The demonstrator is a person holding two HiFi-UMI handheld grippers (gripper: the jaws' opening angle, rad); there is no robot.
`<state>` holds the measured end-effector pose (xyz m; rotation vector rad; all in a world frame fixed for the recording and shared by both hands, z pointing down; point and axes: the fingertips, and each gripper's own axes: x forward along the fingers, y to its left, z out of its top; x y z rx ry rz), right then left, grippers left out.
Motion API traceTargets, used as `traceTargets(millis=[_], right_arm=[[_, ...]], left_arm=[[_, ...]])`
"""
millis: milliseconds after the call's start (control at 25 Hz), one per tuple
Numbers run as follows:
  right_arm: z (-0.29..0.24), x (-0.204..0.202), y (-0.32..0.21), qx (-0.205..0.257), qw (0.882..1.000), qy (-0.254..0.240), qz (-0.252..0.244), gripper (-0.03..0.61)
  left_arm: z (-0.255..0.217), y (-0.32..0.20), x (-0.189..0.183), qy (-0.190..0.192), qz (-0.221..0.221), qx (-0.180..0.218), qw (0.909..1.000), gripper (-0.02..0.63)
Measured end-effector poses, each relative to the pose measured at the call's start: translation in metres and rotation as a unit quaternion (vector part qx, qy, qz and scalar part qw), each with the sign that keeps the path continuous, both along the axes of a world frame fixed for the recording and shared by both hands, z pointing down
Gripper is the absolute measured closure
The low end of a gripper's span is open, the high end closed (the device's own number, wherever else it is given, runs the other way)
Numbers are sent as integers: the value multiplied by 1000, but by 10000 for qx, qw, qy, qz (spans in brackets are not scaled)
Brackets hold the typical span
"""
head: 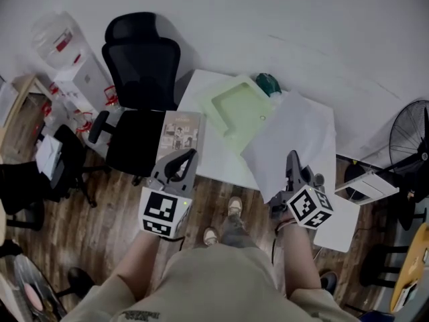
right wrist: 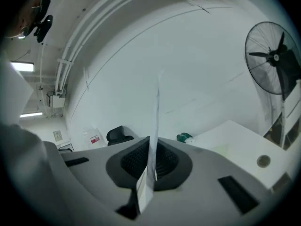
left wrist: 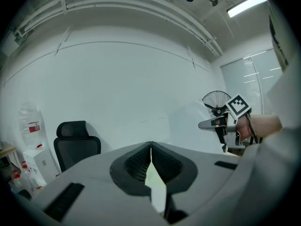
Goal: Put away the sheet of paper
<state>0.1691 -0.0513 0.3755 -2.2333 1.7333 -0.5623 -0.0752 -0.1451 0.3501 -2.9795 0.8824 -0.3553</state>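
My right gripper (head: 293, 158) is shut on the near edge of a white sheet of paper (head: 295, 136), which hangs lifted over the right side of the white table (head: 218, 156). In the right gripper view the sheet (right wrist: 156, 112) stands edge-on, pinched between the closed jaws of that gripper (right wrist: 153, 142). A pale green folder (head: 238, 109) lies open on the table, left of the sheet. My left gripper (head: 190, 154) hovers at the table's near left edge, shut with nothing in it; in its own view (left wrist: 150, 147) the jaw tips meet.
A comic book (head: 179, 131) lies on the table's left edge and a teal object (head: 268, 82) at its far side. A black office chair (head: 137, 79) stands left of the table, a water dispenser (head: 74, 66) beyond it. A floor fan (head: 412, 136) stands at the right.
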Motion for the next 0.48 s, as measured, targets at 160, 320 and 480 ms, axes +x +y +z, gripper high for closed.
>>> traceTargets(millis=[160,320,480], right_arm=[[31,19,-20,-131,9981,-579,131,555],[61,38,-37,-224,9932,-1122,227,555],[89,54,-55,-298,9865,-1589,270,555]], left_arm=[[11,-14,12,-110,13,-95,9999,591],[23,-27,19,-254,-61,-161,9995,591],[38,-42,25,-419,-164,-280,9986,591]])
